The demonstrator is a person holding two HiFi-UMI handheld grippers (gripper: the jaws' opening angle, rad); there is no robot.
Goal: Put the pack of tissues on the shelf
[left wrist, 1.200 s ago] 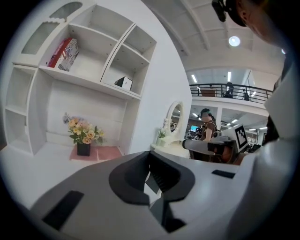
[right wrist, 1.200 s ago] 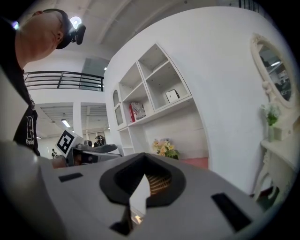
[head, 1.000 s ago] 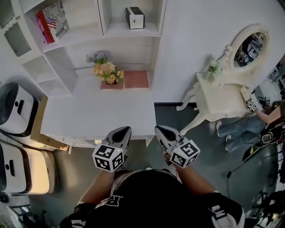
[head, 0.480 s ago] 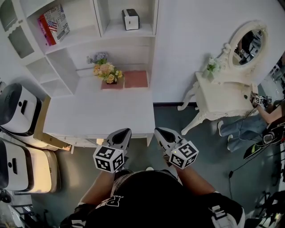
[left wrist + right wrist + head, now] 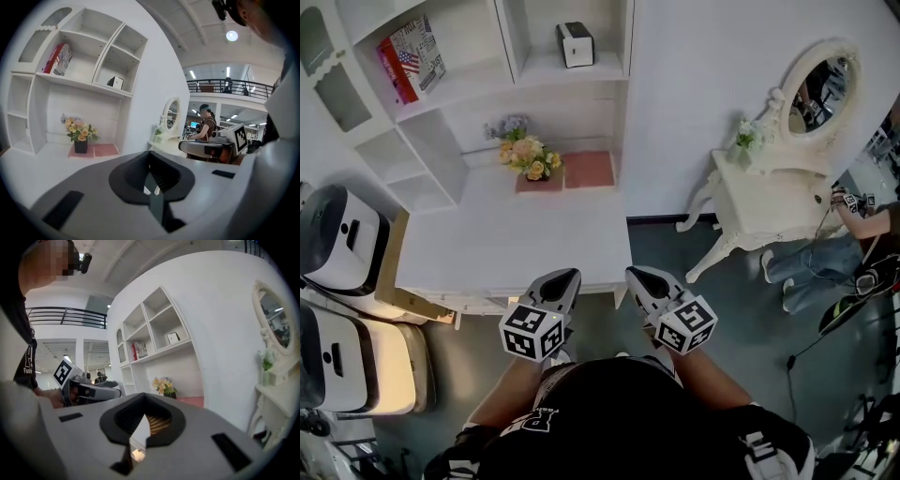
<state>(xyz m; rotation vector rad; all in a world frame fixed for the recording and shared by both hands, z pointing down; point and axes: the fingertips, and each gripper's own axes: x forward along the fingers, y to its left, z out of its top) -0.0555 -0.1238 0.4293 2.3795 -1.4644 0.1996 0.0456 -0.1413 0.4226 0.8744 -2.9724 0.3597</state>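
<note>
Pack of tissues (image 5: 574, 44) stands upright on shelf (image 5: 605, 67); left tool (image 5: 570, 276), right tool (image 5: 632, 274) pressed together.

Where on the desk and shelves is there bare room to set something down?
The desk is bare from its front edge to the flowers and mats crowding the back. The two left cubbies look empty. There is room right of the book; the box fills the middle of its shelf.

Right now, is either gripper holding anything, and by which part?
Nothing is held. The left gripper and the right gripper are both shut and empty.
</note>
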